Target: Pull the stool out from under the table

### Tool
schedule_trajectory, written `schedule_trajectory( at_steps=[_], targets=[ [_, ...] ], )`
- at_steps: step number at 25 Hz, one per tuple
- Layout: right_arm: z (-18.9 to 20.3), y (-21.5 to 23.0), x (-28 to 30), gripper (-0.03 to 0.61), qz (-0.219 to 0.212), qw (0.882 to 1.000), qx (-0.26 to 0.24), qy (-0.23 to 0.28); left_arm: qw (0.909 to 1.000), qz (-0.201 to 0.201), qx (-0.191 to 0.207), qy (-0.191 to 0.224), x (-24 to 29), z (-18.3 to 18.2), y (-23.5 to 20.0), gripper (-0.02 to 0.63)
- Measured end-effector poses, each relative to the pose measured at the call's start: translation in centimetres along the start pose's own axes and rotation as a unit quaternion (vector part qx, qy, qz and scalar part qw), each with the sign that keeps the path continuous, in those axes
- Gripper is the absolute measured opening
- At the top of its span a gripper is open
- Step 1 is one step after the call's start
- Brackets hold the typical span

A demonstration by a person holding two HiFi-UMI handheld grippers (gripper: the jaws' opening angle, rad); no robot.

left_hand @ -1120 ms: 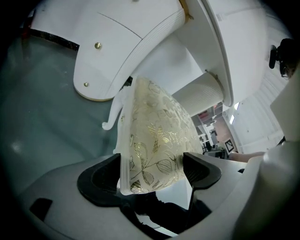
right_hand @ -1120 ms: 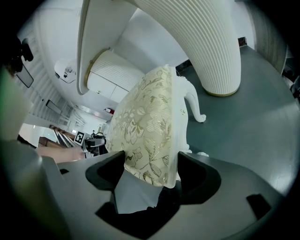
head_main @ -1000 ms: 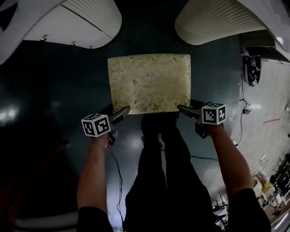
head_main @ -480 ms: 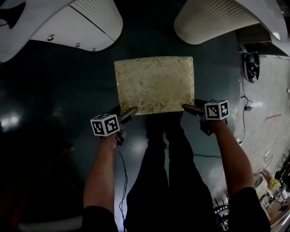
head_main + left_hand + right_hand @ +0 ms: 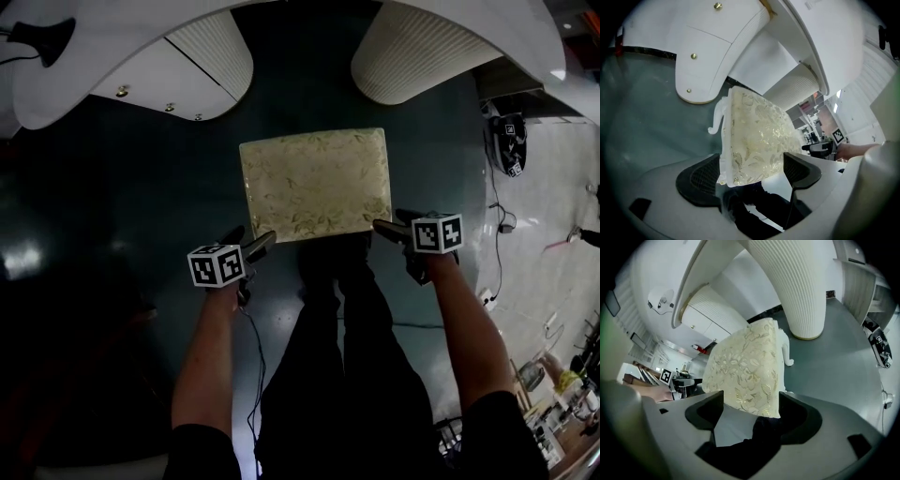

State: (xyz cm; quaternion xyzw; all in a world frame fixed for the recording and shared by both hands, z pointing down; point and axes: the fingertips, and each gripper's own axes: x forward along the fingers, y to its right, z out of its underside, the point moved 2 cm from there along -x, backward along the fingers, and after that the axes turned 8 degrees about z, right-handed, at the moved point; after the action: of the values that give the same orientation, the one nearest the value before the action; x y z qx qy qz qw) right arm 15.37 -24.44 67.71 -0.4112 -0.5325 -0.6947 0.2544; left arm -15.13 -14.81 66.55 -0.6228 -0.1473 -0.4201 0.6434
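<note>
Your left hand-held gripper [image 5: 253, 238] and right hand-held gripper [image 5: 387, 223] each squeeze a near corner of the stool [image 5: 314, 183]; it stands on the floor, clear of the counter [image 5: 103, 47]; the pulling looks nearly done.

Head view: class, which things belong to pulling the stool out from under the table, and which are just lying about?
In the job:
stool
table
left gripper
right gripper

Lying about:
black marker-tagged device on the floor
floor cable
black object on the table
</note>
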Motion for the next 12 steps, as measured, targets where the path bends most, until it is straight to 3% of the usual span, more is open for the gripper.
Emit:
schedule_trajectory(
  at_steps=[5,12],
  targets=[
    [-3.3,-2.9,-4.8,0.327,-0.013,0.999,0.029,0.041,0.9998,0.012,0.015,0.011,-3.2,-4.6,3.4,0.419],
    [-3.3,-9.9,-14.5,0.325,-0.048,0.996,-0.004,0.078,0.9952,0.069,0.038,0.059,-9.7,-7.8,13.2,0.417]
  ],
)
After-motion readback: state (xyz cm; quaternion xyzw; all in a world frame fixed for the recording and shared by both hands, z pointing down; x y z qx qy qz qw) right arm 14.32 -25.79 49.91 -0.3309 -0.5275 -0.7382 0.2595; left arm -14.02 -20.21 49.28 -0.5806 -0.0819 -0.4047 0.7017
